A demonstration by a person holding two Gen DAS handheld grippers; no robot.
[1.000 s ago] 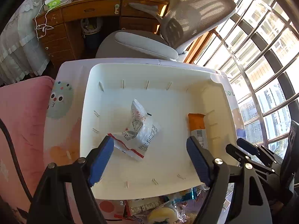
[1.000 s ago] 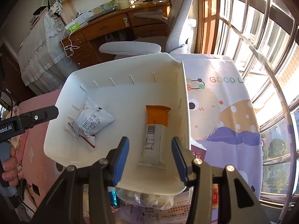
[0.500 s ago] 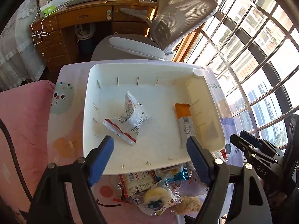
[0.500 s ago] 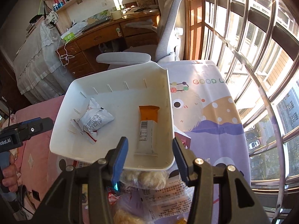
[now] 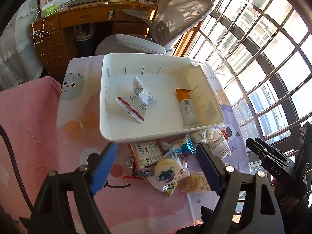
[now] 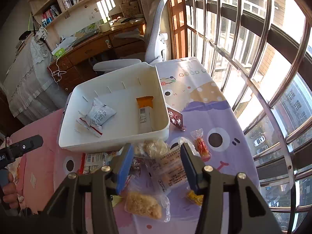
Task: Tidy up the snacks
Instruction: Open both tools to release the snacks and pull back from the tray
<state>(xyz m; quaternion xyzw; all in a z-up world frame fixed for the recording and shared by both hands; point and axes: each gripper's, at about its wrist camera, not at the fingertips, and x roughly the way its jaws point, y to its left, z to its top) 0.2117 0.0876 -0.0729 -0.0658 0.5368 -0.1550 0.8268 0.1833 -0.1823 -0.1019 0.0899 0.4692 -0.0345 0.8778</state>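
Note:
A white bin (image 5: 136,136) (image 6: 109,142) stands on the cartoon tablecloth. In it lie a white and red packet (image 5: 140,97) (image 6: 99,115) and an orange and white bar (image 5: 186,105) (image 6: 145,111). In front of the bin is a pile of snacks: a blueberry cake packet (image 5: 165,172), a rice cracker packet (image 6: 144,204), a clear printed packet (image 6: 171,169) and a red candy (image 6: 202,148). My left gripper (image 5: 156,156) hangs above the pile, its jaws opening with nothing held. My right gripper (image 6: 156,152) also hovers open over the pile, empty.
A dark red packet (image 6: 175,118) lies right of the bin. Behind the table stand a grey office chair (image 5: 175,15) and a wooden desk (image 5: 87,17). Window bars (image 6: 263,58) close off the right side. Pink cloth (image 5: 25,126) lies at the left.
Both grippers have drawn back and upward from over the bin, and the snack pile in front of it has come into view. The two items in the bin have not moved.

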